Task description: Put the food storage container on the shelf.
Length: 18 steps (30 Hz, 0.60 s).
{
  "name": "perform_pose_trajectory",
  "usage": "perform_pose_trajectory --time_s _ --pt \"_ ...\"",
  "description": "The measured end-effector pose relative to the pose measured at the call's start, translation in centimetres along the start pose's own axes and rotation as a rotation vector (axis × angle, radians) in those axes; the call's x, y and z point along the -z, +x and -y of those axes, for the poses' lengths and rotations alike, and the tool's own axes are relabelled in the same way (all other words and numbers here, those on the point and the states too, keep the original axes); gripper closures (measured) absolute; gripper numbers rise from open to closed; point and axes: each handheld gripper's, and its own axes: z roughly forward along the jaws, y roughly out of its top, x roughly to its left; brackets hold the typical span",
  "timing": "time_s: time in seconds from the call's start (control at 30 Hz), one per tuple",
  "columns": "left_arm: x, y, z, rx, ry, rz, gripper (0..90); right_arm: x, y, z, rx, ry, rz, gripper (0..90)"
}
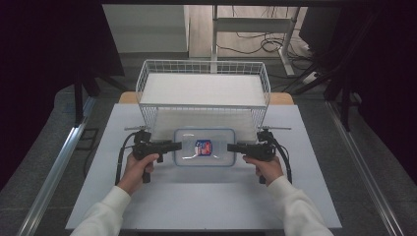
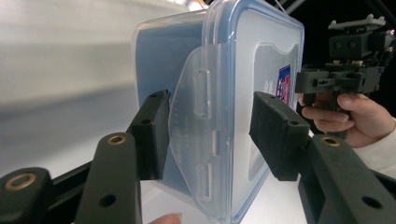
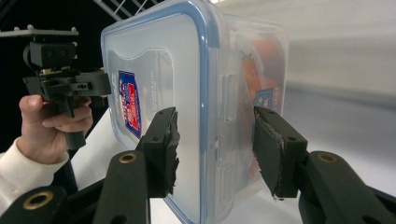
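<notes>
- We see a clear box (image 1: pixel 204 147) with a blue-rimmed lid lying flat on the grey table (image 1: pixel 206 206), just in front of the wire basket (image 1: pixel 203 91); a red and blue label (image 1: pixel 203 147) sits on its lid; in the right gripper view something orange (image 3: pixel 261 65) shows through the box wall (image 3: pixel 243 93).
- Our left gripper (image 1: pixel 175 145) points at the box's left end; in its own view the jaws stand apart, one on each side of the folded-out side latch (image 2: pixel 198 140); the left pad (image 2: pixel 156 135) lies close against the box wall, though we cannot tell if it touches; the right pad (image 2: pixel 275 135) is clear of the lid; so this claw is released.
- Our right gripper (image 1: pixel 231 146) points at the box's right end; in its view the jaws straddle the lid rim and latch (image 3: pixel 226 116), with a gap on each side; this claw is released too.
- Each hand (image 1: pixel 139 164) holds its grip near the box's front corners; white sleeves (image 1: pixel 105 216) come up from the table's near edge.
- The basket has a white shelf (image 1: pixel 204 88) on top; beyond it are a floor and cables (image 1: pixel 265 46).
</notes>
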Motion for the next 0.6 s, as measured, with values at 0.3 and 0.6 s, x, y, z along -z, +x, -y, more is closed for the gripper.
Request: perform_pose_trajectory --time_s 0.3,0.6 --pt "-2.2 2.0 -0.3 0.033 -0.04 0.006 49.1 -1.1 -2.5 -1.4 -0.016 -0.042 0.01 51.8" --pt "-3.4 3.4 -0.2 0.062 -0.053 0.006 48.9 -1.8 -3.6 -1.2 -0.036 -0.061 0.04 51.3"
